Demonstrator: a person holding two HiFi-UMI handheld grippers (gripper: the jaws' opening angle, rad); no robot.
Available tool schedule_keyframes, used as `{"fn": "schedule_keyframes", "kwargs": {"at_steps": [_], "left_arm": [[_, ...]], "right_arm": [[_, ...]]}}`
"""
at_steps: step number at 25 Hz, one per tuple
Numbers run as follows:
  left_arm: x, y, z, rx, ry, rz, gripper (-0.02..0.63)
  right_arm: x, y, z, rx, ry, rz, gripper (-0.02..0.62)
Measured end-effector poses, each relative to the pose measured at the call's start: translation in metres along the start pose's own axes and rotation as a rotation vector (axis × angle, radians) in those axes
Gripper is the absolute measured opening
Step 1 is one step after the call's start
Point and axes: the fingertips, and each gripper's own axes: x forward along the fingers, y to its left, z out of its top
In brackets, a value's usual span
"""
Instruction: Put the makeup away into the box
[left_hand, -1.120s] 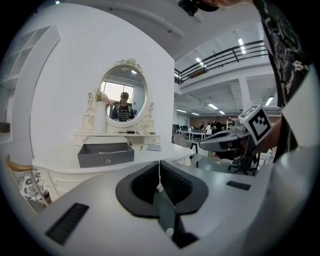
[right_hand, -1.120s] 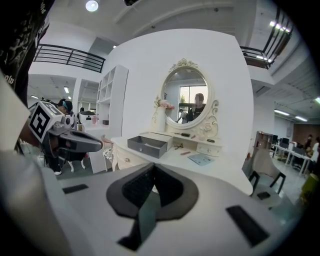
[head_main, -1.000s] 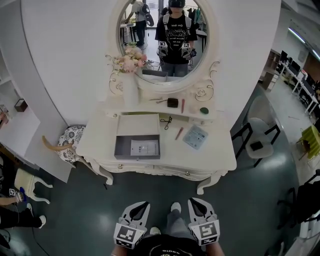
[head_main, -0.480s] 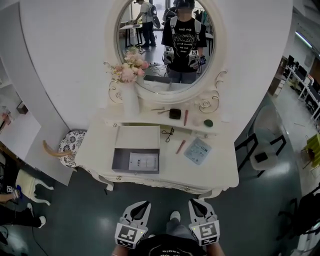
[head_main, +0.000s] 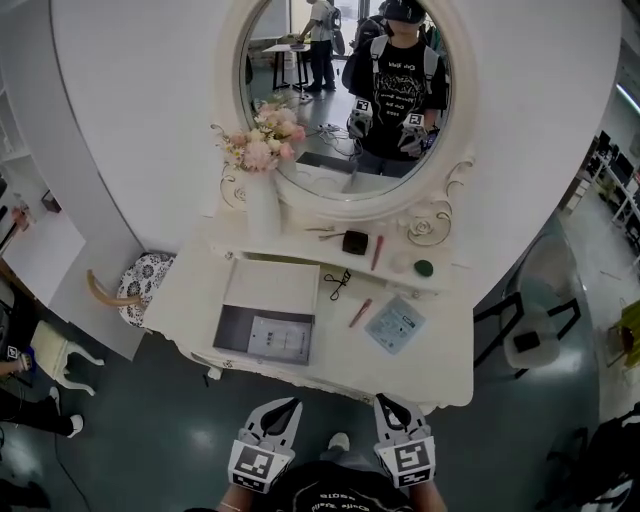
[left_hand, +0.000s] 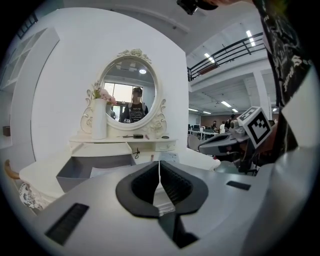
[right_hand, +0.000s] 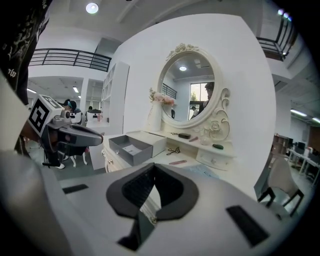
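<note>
Several makeup pieces lie loose on the white dressing table (head_main: 440, 350), none of them in the box yet. At the left the grey box (head_main: 232, 338) stands open near the front edge, with only a paper sheet (head_main: 282, 338) on its floor. Just right of it lie the eyelash curler (head_main: 338, 283), a pink stick (head_main: 360, 313) and a flat packet (head_main: 395, 325). On the raised shelf behind them, under the mirror, sit a thin brush (head_main: 322, 233), a black compact (head_main: 355, 242), a second pink stick (head_main: 377, 252) and a small green pot (head_main: 424, 268).

All of these look light and small. The curler is stiff wire and loops, probably best pinched at the handles. The sticks are round and likely to roll, so a grip across the middle seems safest. The packet is thin and bendy and lies flat, so one edge must be caught first. The compact and the pot look hard and slick, so a squeeze across their sides suits them.

The left gripper (head_main: 288, 407) hangs short of the table with its jaws together and nothing between them. The right gripper (head_main: 384, 404), beside it, is likewise closed and empty, well away from every piece.
</note>
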Motion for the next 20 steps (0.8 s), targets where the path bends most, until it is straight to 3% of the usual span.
{"fn": "schedule_keyframes", "kwargs": {"at_steps": [9,20], "left_arm": [[0.049,-0.005,0.010,-0.005,0.007,0.037,0.021],[0.077,-0.010,0.015,-0.015,0.010,0.082,0.021]], "right_arm": [[0.022,-0.049,-0.005,-0.011,0.034,0.034,0.009],[0.034,-0.077,-0.010,0.006,0.043,0.070,0.010]]}}
